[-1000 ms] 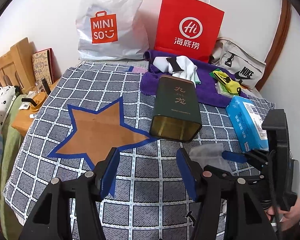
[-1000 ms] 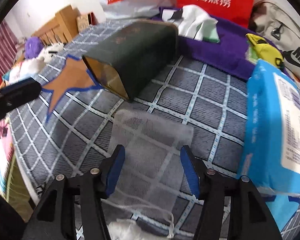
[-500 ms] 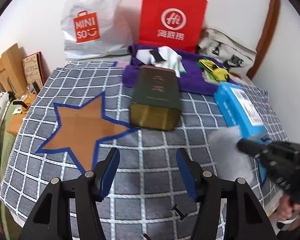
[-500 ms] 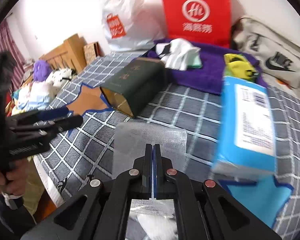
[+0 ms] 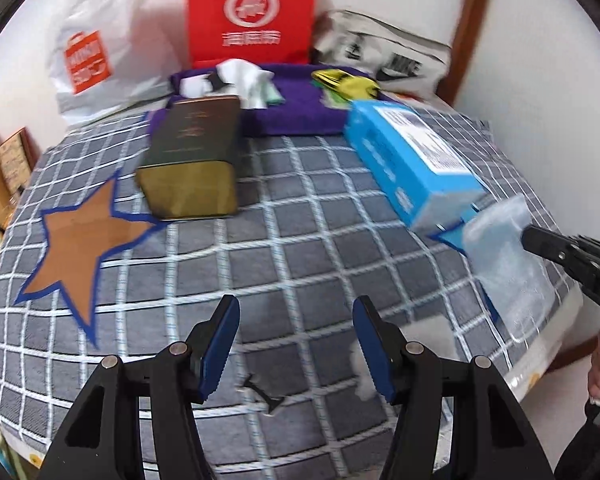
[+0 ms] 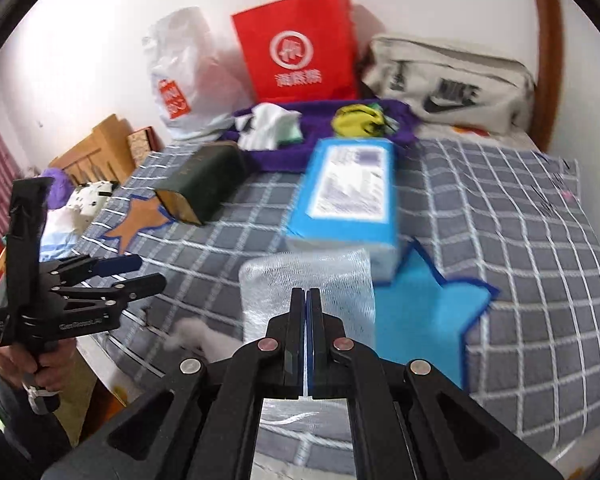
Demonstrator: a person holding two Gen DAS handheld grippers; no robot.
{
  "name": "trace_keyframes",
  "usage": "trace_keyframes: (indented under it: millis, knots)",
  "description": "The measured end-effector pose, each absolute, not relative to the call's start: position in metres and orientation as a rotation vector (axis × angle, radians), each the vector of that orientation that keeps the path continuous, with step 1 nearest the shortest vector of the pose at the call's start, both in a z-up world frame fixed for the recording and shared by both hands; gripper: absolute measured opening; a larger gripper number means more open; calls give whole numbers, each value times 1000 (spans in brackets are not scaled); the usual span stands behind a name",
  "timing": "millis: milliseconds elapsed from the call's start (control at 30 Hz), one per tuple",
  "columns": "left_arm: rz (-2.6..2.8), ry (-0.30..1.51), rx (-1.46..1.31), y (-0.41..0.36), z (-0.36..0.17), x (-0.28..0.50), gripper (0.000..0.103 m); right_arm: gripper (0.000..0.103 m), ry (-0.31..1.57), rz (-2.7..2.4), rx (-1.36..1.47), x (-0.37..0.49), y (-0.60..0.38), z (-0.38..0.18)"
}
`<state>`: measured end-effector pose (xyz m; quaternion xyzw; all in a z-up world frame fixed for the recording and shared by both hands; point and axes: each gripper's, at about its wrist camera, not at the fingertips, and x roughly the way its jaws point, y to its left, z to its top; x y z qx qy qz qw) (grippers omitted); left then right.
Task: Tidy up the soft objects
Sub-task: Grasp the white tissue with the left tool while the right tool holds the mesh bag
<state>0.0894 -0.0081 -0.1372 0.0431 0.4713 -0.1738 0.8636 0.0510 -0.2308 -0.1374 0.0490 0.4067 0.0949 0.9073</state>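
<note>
My right gripper [image 6: 307, 294] is shut on a white mesh pouch [image 6: 306, 276] and holds it above the blue star patch [image 6: 424, 316]. In the left wrist view the pouch [image 5: 504, 264] hangs at the right edge from the right gripper [image 5: 530, 236]. My left gripper [image 5: 296, 316] is open and empty above the grey checked cloth [image 5: 284, 248]; it also shows at the left in the right wrist view [image 6: 140, 270]. A white fluffy wad [image 6: 192, 336] lies on the cloth near the front edge. A blue tissue pack [image 6: 348, 200] lies beyond the pouch.
A dark green tin [image 5: 192, 168] lies beside the orange star patch [image 5: 80, 248]. A purple towel [image 5: 292, 116] at the back carries white socks [image 5: 240, 80] and a yellow-green item [image 5: 344, 84]. A red paper bag [image 5: 252, 12], a white Miniso bag [image 5: 88, 52] and a Nike bag [image 5: 384, 56] stand against the wall.
My right gripper shut on the mesh pouch, lifted it off the cloth and carried it right, over the blue star. My left gripper stayed open and swung its view right.
</note>
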Motion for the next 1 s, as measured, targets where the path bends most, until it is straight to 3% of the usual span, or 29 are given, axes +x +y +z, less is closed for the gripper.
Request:
trace_keyframes:
  millis: [333,400,467,567,633,900,1000]
  knots:
    - [-448,1047,188,-48,-160,75,62,8,913,175,130,54,-253,-175]
    - [-431,1053,217,-51,-167,74,61,27,905,180,117,52,-252,-175]
    - [-442,1051,218,-53,-171,72,49,64,887,164,99,48,-252,-174]
    - [-473,1036,214,-56,-172,69,30,83,879,157,88,46,-251,-176]
    - [-478,1032,214,-58,-171,69,23,85,904,150,77,49,-248,-183]
    - [-405,1001,175,-37,-163,79,21,89,947,99,14,60,-229,-209]
    - [-372,997,135,-23,-159,85,21,82,942,61,-50,60,-222,-211]
